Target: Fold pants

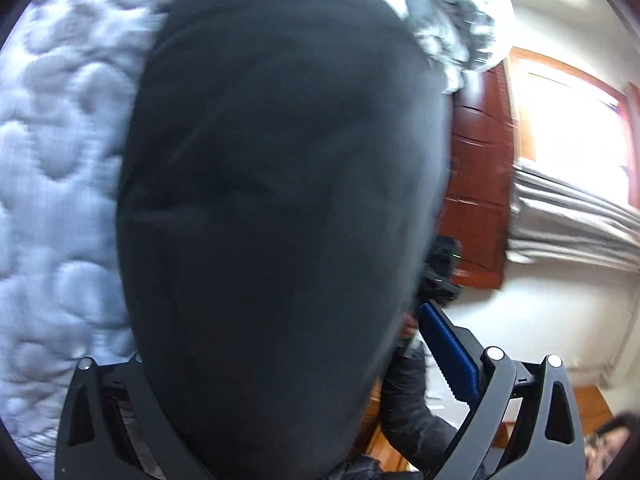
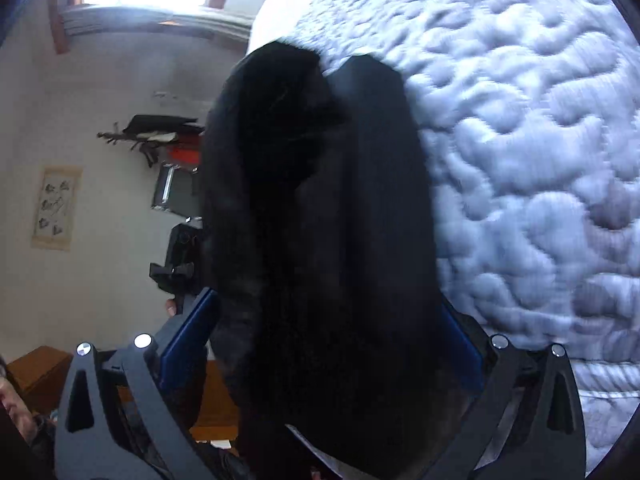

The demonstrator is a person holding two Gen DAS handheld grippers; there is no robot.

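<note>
From the left wrist camera, my left hand-held gripper (image 1: pixel 304 376) has the dark pants (image 1: pixel 280 200) bunched between its fingers; the cloth fills the wide gap, so I cannot tell how firm the hold is. The pants' left edge runs along the quilted bed (image 1: pixel 52 184). To the right the room is open: a white wall, a wooden cabinet (image 1: pixel 476 184), a window (image 1: pixel 576 132), and the other gripper beyond the cloth's right edge.

From the right wrist camera, my right hand-held gripper (image 2: pixel 332 344) stands wide, its blue pads (image 2: pixel 192 328) pressed against a thick fold of pants (image 2: pixel 320 220) between them. The bed (image 2: pixel 520 140) lies right of the cloth's edge; open room lies left.
</note>
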